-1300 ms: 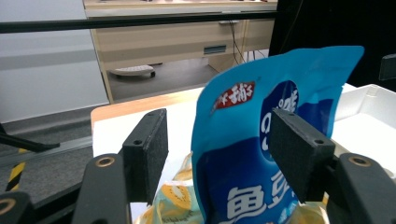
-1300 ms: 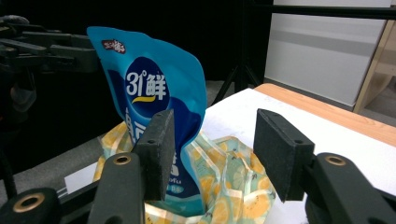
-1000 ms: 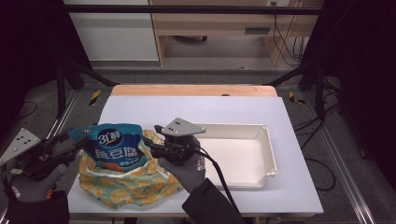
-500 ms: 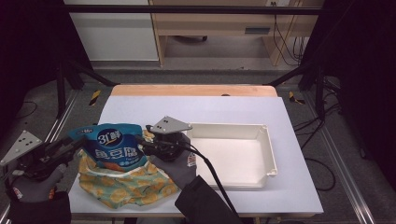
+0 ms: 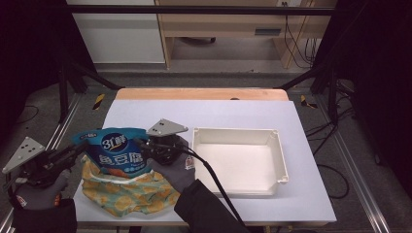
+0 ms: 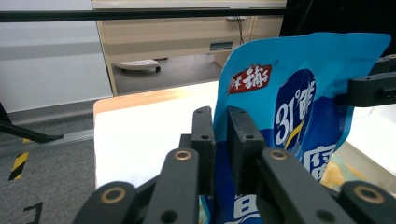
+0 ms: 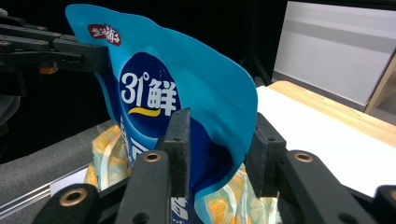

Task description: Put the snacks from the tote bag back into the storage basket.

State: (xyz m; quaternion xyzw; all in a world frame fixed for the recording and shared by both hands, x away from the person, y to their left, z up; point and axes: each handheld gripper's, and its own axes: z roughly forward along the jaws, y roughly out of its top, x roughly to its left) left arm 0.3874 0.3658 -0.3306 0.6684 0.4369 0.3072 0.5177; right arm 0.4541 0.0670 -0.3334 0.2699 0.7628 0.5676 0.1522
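A blue snack pouch (image 5: 116, 153) with white characters stands upright above a yellow-orange patterned bag (image 5: 126, 191) at the table's front left. My left gripper (image 5: 80, 145) is shut on the pouch's left edge; in the left gripper view its jaws (image 6: 220, 126) pinch the blue film (image 6: 299, 102). My right gripper (image 5: 141, 145) is at the pouch's right edge. In the right gripper view its jaws (image 7: 219, 135) stand apart with the bowed edge of the pouch (image 7: 187, 93) between them.
A white rectangular tray (image 5: 238, 133) lies just right of the right gripper. The white table top (image 5: 209, 114) has a wooden strip along its far edge. Dark frame posts stand at both sides.
My right gripper has moved left, bringing its jaws around the pouch's right edge. The left gripper and the pouch have hardly moved.
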